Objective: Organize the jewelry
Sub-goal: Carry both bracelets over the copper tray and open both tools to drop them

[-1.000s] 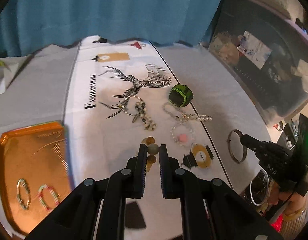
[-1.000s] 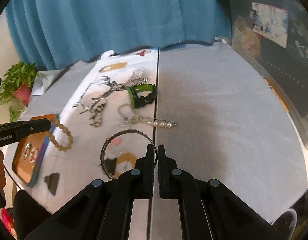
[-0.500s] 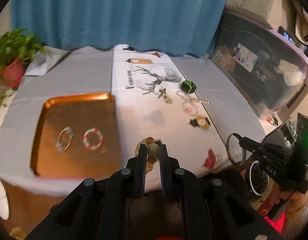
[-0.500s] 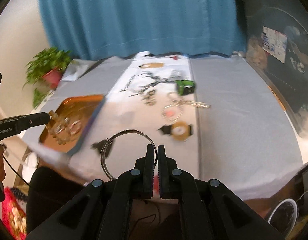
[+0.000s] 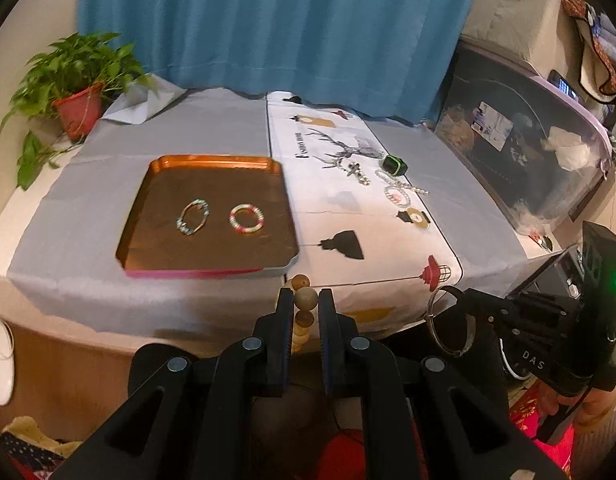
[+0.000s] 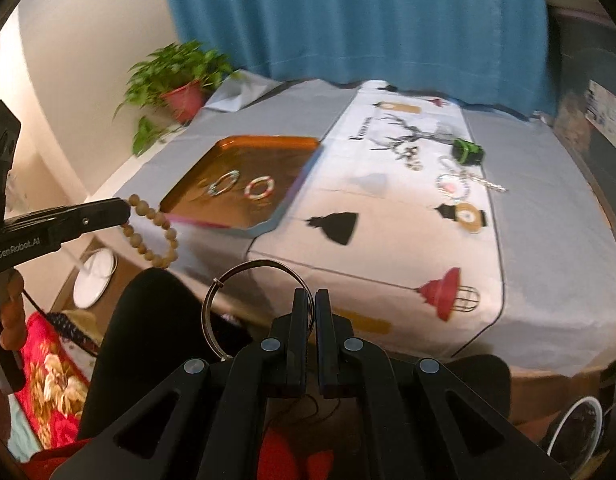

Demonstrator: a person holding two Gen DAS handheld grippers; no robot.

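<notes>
A table [image 5: 212, 136] draped in grey cloth, with a white printed runner [image 5: 348, 216] along it, carried a copper tray [image 5: 212, 258] near its front edge, and in the tray lay a pale oval bracelet [image 5: 193, 216] just beside a red-and-white beaded bracelet [image 5: 246, 219]. Farther back on the runner sat a green-and-black watch [image 6: 467, 151] with several bead and pearl pieces near it. In front of the table edge, the left gripper [image 5: 306, 306] was clamped on a wooden bead bracelet [image 6: 150, 236] that hung from it, while the right gripper [image 6: 312, 306] was pinched tight on a thin metal bangle [image 6: 228, 300].
</notes>
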